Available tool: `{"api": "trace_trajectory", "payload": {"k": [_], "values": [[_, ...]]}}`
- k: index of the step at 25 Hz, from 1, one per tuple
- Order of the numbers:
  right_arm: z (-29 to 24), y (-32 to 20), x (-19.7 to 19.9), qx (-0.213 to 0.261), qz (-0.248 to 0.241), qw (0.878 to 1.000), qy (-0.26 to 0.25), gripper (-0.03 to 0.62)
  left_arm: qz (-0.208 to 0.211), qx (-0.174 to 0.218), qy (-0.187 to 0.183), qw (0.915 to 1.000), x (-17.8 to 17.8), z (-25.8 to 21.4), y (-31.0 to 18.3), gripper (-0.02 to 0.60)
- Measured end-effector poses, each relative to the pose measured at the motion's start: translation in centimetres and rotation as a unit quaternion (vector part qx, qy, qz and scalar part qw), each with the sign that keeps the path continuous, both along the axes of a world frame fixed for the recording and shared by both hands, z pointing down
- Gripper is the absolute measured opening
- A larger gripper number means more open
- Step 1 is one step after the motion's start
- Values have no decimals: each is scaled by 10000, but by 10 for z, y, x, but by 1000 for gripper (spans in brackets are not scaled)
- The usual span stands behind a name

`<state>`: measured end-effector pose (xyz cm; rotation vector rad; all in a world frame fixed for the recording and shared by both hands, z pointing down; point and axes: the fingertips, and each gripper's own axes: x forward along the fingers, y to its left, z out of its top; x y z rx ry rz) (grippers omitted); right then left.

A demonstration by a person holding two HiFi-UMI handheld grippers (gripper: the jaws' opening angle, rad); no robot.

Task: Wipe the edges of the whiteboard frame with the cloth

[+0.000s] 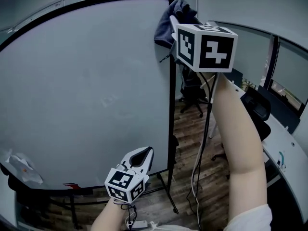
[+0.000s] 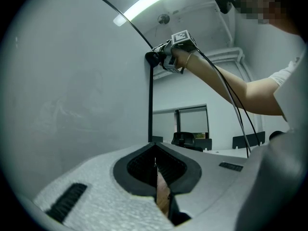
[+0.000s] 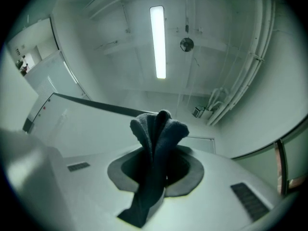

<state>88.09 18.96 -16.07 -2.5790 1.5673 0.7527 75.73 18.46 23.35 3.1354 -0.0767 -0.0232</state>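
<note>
The right gripper [image 1: 174,27] clamps the dark cloth [image 1: 177,11] at the whiteboard frame's [image 1: 172,105] top right corner, seemingly ready to drag down its side edge; the left gripper [image 2: 156,177] hangs closed, empty.

1. My head camera looks forward and steeply down, from some way back, over the whiteboard [image 1: 86,81] and the wooden floor [image 1: 192,177].
2. The camera on my left gripper [image 1: 143,154] sits low and faces upward along the black frame [image 2: 150,105].
3. The camera on my right gripper [image 1: 174,23] faces the ceiling lamp [image 3: 158,41], very near the cloth [image 3: 156,143].
4. The head view and the left gripper view share the right gripper and the frame's right side; all three share its top edge.
</note>
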Motion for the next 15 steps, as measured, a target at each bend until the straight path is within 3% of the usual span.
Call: {"api": "trace_trajectory", "payload": {"k": [15], "values": [[100,5,11,-626,-11,9979,-147,66,196,-207,-215,9994,18,38,30,18]]}}
